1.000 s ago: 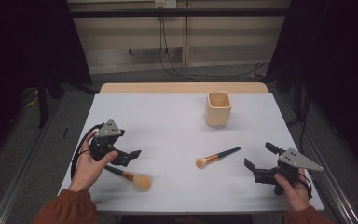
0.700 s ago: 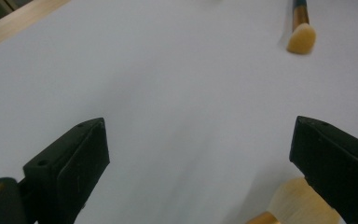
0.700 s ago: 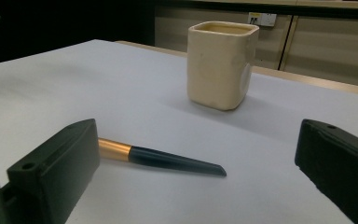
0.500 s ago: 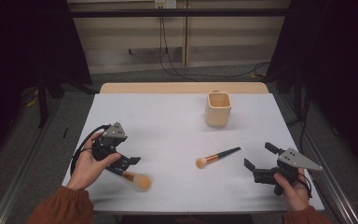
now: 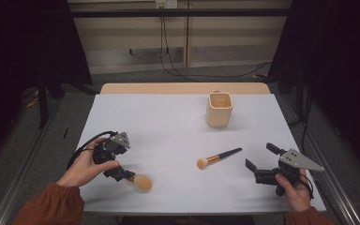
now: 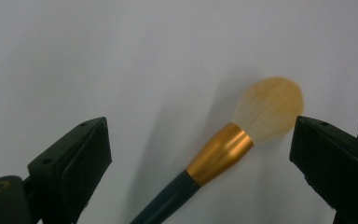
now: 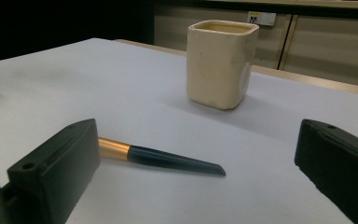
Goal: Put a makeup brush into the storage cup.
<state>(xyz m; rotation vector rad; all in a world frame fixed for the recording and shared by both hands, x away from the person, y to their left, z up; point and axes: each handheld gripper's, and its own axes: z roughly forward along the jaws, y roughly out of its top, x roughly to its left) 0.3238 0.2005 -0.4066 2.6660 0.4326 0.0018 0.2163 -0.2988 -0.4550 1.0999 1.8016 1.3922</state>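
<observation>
Left gripper view: the left claw (image 6: 200, 154) gapes wide, empty, straddling the fluffy gold-ferruled dark-handled makeup brush (image 6: 233, 144) at frame centre, apparently to grasp it.

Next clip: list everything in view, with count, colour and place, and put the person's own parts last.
Large makeup brush: one, dark handle, gold ferrule, pale orange bristles; near left of the table, between the open jaws of the left hand-held gripper, not clamped.
Small makeup brush: one, dark handle, gold ferrule, orange tip; lying near the table's middle, right of centre.
Cup: one, cream, squarish, upright; far right part of the table, apart from both brushes.
Table: one, white top with a wooden far edge.
Cables: several, dark, on the floor beyond the table.
Left hand-held gripper: one, black with grey plate; near left, open.
Right hand-held gripper: one, black with grey plate; near right, open, holding nothing.
Sleeves: two, rust orange, bottom edge.
</observation>
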